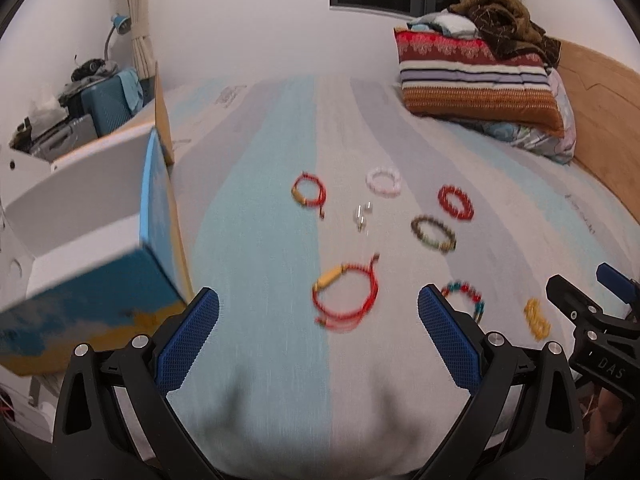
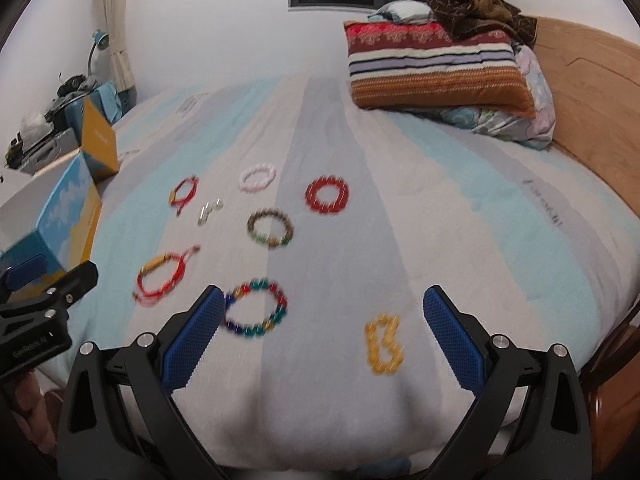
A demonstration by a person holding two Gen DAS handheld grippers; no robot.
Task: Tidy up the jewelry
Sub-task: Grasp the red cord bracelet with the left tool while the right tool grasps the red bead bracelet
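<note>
Several bracelets lie spread on the striped bedspread [image 1: 264, 200]. Nearest my open left gripper [image 1: 318, 312] is a red cord bracelet [image 1: 346, 298] with a tan bead, just ahead of the fingers. My open right gripper [image 2: 322, 308] hovers over a yellow bead bracelet [image 2: 384, 344] and beside a multicoloured bead bracelet [image 2: 256, 308]. Farther off lie a brown bead bracelet [image 2: 270, 227], a red bead bracelet [image 2: 327, 195], a pink bracelet [image 2: 258, 178], a small red cord bracelet [image 2: 184, 194] and silver earrings [image 2: 208, 212]. An open blue-and-yellow box [image 1: 100, 248] stands at the left, white inside.
Folded quilts and a pillow [image 2: 436, 68] are stacked at the head of the bed by a wooden headboard [image 2: 592, 92]. A cluttered desk with a blue lamp [image 1: 120, 26] stands beyond the box. A hand [image 2: 24, 412] shows at the lower left, holding the left gripper.
</note>
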